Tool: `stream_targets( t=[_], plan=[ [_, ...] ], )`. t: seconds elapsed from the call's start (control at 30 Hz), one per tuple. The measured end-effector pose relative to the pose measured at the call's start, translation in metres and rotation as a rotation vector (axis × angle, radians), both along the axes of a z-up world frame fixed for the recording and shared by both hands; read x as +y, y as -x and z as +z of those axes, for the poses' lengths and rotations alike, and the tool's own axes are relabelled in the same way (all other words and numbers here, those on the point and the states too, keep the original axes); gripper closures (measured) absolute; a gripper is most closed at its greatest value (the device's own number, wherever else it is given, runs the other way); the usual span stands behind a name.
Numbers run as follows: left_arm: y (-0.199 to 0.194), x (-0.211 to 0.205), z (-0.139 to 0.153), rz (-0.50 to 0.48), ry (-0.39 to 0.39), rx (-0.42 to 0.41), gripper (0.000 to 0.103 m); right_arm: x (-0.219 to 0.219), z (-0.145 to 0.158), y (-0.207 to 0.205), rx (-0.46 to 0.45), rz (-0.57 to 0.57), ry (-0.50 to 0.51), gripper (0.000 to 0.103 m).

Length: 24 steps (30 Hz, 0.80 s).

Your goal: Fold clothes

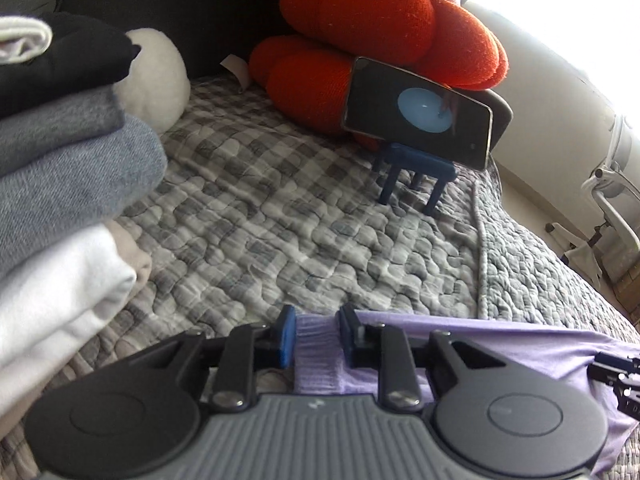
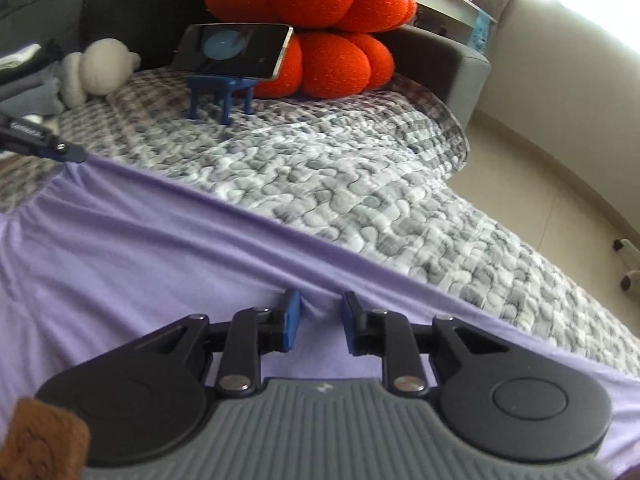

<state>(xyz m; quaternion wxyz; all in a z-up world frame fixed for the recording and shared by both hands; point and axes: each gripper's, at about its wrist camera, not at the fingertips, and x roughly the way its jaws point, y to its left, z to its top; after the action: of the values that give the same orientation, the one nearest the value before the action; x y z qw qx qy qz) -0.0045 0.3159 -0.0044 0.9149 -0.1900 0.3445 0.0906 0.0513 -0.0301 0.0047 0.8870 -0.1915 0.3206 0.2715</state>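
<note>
A lavender garment [image 2: 160,264] lies stretched across the checked quilt [image 2: 320,168]. In the left wrist view my left gripper [image 1: 317,338] is shut on a bunched, ribbed edge of the lavender garment [image 1: 500,344], which fills the gap between the blue pads. Its tip [image 2: 74,155] also shows in the right wrist view, pinching the cloth's far left corner. My right gripper [image 2: 322,328] hovers over the garment's far hem with its jaws apart; a small pucker of cloth lies between the pads without being pressed. A part of the right gripper [image 1: 616,380] shows at the left wrist view's right edge.
A stack of folded clothes [image 1: 60,184] rises at the left. A phone [image 2: 236,50] on a blue stand [image 2: 222,94] leans against an orange cushion [image 2: 320,28] at the back, with a white plush toy [image 2: 100,68] beside it. Floor [image 2: 560,184] drops off right of the bed.
</note>
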Motion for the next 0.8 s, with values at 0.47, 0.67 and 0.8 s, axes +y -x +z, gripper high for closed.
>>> stream_targets(
  t=[0.47,0.67,0.8],
  plan=[
    [0.023,-0.016,0.003,0.089,-0.137,-0.044,0.055,-0.075,0.038,0.0,0.03,-0.202,-0.173,0.049],
    [0.057,-0.024,0.025,0.107,-0.13,-0.097,0.051,-0.146,0.032,0.018,0.099,-0.311,-0.232,0.048],
    [0.058,-0.05,0.02,0.0,-0.145,-0.071,0.048,-0.185,0.002,0.01,0.163,-0.375,-0.207,0.049]
  ],
)
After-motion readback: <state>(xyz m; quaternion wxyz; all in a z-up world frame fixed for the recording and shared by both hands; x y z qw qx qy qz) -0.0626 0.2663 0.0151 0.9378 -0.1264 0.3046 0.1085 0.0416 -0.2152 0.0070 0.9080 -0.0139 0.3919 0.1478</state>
